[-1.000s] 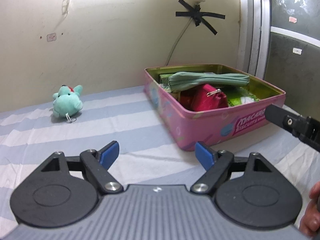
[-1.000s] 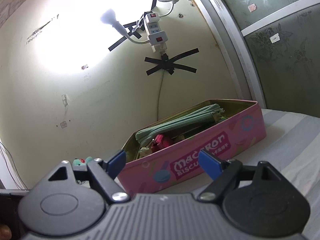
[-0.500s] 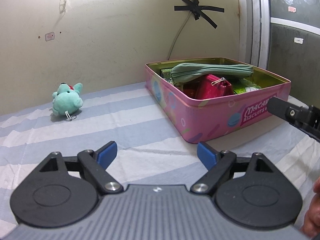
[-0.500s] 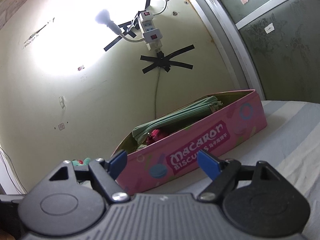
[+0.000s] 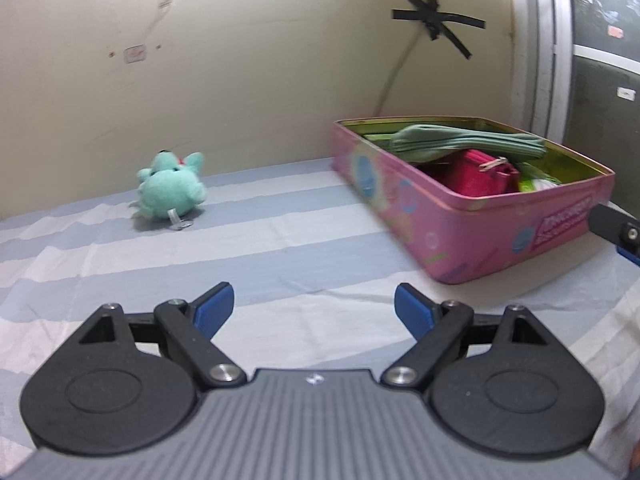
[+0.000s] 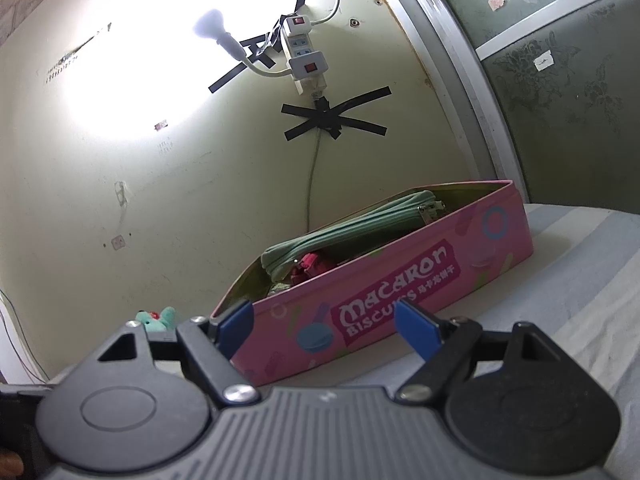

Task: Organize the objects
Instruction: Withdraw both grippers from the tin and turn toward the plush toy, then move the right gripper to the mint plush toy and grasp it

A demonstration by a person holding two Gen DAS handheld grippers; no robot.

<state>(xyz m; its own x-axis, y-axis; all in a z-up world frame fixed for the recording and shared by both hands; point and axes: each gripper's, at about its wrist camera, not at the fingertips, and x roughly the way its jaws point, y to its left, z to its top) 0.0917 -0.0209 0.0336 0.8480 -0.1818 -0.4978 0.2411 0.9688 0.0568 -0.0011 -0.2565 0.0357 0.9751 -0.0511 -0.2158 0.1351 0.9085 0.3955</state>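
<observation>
Pink rectangular biscuit tin, lid off, sits on the blue-and-white striped bedsheet at the right of the left wrist view, close to the cream wall. It reads as the collecting box. Inside it a long mint-green zip pouch lies across the top, with a red zip purse under it and some green-and-white packets at the near right corner, too small to identify.

One thing is left outside the tin: a small teal plush toy with a metal keyring, lying on the sheet at the left middle of that view, well apart from the tin. My guess is that it goes in next.

Left gripper: blue-padded fingers stand wide, having just been opening, with nothing between them but bare sheet. It points down over the bed, with the toy up and left of its line, which suggests it is lining up for that toy.

Right gripper: fingers wide, empty, touching nothing. It sits low in front of the tin's long lettered side, the tin filling the centre of its view and the plush just peeking at lower left. Seems to be waiting beside the tin, perhaps to steady it. Its tip shows at the right edge of the left view, just beside the tin.
</observation>
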